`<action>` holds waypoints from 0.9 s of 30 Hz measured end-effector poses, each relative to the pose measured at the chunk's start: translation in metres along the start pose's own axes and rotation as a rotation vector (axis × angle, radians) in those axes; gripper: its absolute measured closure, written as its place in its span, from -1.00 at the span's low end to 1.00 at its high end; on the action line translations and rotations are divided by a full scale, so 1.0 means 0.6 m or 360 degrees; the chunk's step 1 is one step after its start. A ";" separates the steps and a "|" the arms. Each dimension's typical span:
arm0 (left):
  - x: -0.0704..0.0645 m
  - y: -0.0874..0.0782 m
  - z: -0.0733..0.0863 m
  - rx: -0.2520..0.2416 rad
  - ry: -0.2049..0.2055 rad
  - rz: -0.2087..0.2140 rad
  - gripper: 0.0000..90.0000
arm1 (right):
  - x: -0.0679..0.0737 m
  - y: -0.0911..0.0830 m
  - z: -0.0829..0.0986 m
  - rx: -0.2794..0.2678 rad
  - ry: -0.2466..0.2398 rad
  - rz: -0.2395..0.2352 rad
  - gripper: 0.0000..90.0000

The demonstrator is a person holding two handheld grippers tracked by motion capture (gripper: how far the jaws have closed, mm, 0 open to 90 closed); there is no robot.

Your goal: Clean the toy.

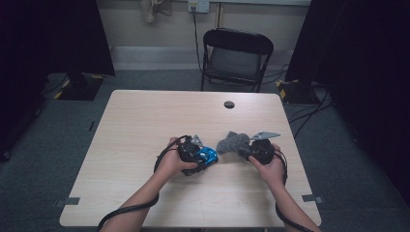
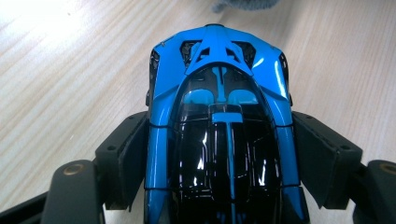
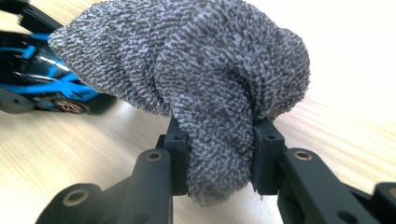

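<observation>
Side by side near the front edge of the pale wooden desk point(image 1: 145, 121), a person's two hands each work a pair of tongs. At left, the left tongs point(image 1: 202, 155) pinch a glossy blue-and-black toy car point(image 2: 219, 135); the left gripper view shows a black jaw pressed against each flank of the car, its far end pointing away toward the desk's middle. The car sits low over the wood, roughly midway between the left and right edges; whether its wheels touch the surface cannot be told. Just to its right, a crumpled grey knitted cloth point(image 3: 196, 79) is clamped in the right tongs point(image 1: 243, 150), the jaws squeezing a fold of it while the rest bulges out above them. From the right gripper view, the cloth hangs close beside the car, a bronze-coloured wheel point(image 3: 67, 106) visible beneath its edge. Beyond the desk's far edge stands a dark folding chair point(image 1: 236, 58).
</observation>
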State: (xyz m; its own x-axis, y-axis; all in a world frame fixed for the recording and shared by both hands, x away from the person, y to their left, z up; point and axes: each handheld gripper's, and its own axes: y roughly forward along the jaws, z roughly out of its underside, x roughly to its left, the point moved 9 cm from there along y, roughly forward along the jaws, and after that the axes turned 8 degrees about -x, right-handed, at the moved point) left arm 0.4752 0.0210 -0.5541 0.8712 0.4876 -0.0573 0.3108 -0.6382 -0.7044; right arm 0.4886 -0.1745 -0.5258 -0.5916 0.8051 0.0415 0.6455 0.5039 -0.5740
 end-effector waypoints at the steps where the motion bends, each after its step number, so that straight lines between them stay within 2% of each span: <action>1: 0.000 -0.001 0.001 0.0005 -0.0002 0.0001 -0.43 | 0.000 0.001 0.002 0.0006 -0.0002 0.0007 0.46; 8: 0.001 -0.014 0.013 0.0002 -0.0001 0.0024 -0.43 | 0.002 0.003 0.017 0.0029 0.0019 0.0003 0.40; 14: 0.001 -0.021 0.020 -0.0013 0.0007 0.0013 -0.43 | 0.009 0.003 0.023 0.0042 0.0021 -0.0011 0.24; 20: 0.000 -0.025 0.020 -0.0003 0.0039 0.0004 -0.41 | 0.007 0.001 0.023 0.0036 -0.0014 0.0032 -0.38; 22: 0.000 -0.025 0.018 0.0004 0.0029 0.0004 -0.41 | 0.007 0.000 0.023 0.0041 -0.0027 0.0022 -0.45; 23: 0.000 -0.025 0.018 0.0002 0.0027 0.0003 -0.41 | 0.006 -0.002 0.023 0.0045 -0.0060 0.0029 -0.46; 27: 0.000 -0.023 0.019 -0.0011 0.0047 0.0009 -0.42 | 0.006 -0.005 0.025 0.0054 -0.0068 0.0022 -0.50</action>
State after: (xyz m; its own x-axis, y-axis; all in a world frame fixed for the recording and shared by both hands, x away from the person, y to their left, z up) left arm 0.4664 0.0366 -0.5522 0.8838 0.4662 -0.0404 0.3082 -0.6449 -0.6993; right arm 0.4776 -0.1777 -0.5362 -0.6035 0.7974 -0.0014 0.6375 0.4815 -0.6015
